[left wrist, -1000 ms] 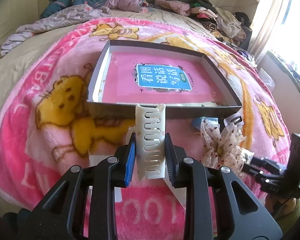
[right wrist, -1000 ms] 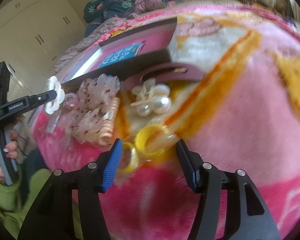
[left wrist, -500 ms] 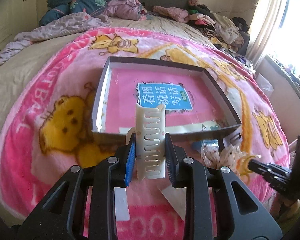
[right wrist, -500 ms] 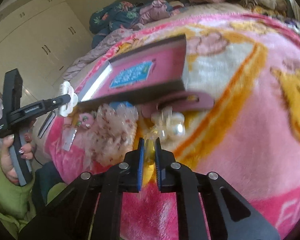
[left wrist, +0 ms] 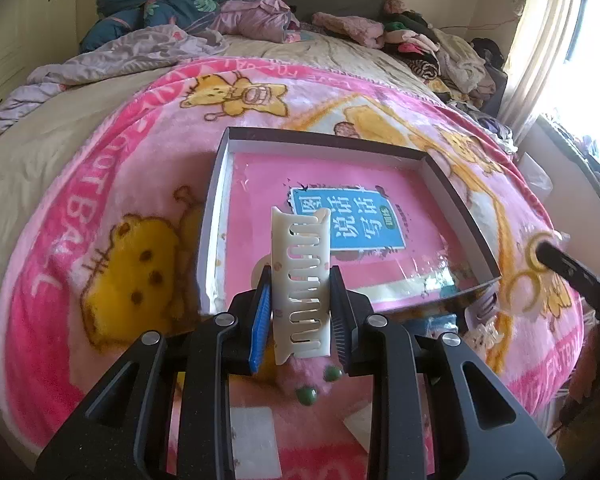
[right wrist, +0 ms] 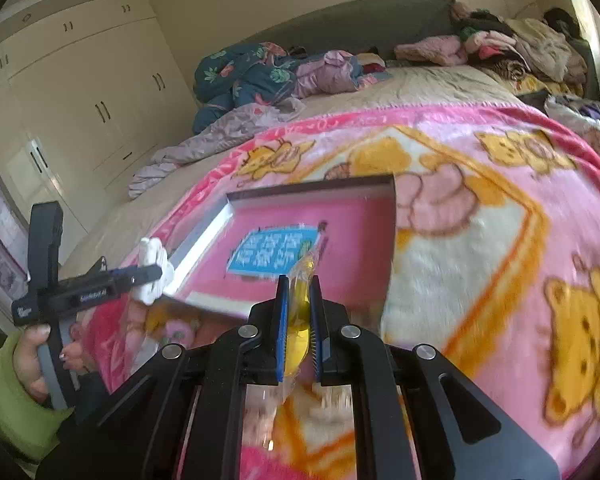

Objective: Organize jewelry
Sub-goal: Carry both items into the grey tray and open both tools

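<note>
- Right now the left gripper (left wrist: 300, 300) is squeezed tight on a white hair clip (left wrist: 300, 280). The clip stands up between its fingers, above the near edge of the box (left wrist: 216, 184).
- The right gripper (right wrist: 299, 320) is pinched nearly closed on a yellow hair tie in a clear wrapper (right wrist: 300, 304), also just above the box's near edge.
- The box is flat and open, with dark walls. It lies on a pink bear blanket (left wrist: 100, 200) on the bed, and a pink book with a blue label (left wrist: 348, 220) lies inside it.
- A few small hair things (left wrist: 480, 320) lie on the blanket just beside the box, partly hidden.
- A pile of clothes (right wrist: 520, 52) sits at the far end of the bed.
</note>
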`<action>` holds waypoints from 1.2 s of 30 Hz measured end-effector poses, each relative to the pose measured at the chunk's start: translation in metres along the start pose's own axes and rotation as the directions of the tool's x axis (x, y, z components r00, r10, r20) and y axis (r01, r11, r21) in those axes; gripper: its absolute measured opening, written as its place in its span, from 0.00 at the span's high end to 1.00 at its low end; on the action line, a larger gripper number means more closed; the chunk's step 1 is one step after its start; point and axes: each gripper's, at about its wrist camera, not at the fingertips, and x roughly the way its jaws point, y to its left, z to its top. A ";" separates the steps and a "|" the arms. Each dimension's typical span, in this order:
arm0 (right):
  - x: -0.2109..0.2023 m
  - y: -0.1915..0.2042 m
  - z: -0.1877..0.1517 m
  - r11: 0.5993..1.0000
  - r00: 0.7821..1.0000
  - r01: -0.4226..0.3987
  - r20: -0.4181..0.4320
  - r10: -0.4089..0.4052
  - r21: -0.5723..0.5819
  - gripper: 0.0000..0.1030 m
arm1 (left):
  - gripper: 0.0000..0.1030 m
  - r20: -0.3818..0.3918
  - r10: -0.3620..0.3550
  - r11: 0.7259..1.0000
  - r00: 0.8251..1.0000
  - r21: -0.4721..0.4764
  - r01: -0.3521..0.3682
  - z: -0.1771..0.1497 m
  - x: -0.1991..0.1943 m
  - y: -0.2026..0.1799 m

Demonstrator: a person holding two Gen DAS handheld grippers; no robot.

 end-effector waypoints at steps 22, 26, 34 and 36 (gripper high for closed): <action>0.111 -0.013 0.033 0.998 0.987 -0.059 -0.151 0.061 0.018 0.91 | 0.81 -0.083 0.004 1.000 0.997 -0.011 -0.005 0.019 0.063 0.009; 0.120 -0.017 0.030 0.999 0.984 -0.040 -0.174 0.044 0.025 0.90 | 0.81 -0.095 0.017 1.000 0.995 -0.004 -0.018 0.017 0.068 0.011; 0.114 -0.032 0.027 0.999 0.986 0.021 -0.169 -0.013 0.043 0.87 | 0.64 -0.083 0.030 1.000 0.996 0.009 -0.030 0.015 0.065 0.012; 0.109 -0.034 0.025 0.998 0.985 0.053 -0.164 -0.047 0.033 0.82 | 0.61 -0.080 0.030 1.000 0.996 0.011 -0.029 0.015 0.061 0.012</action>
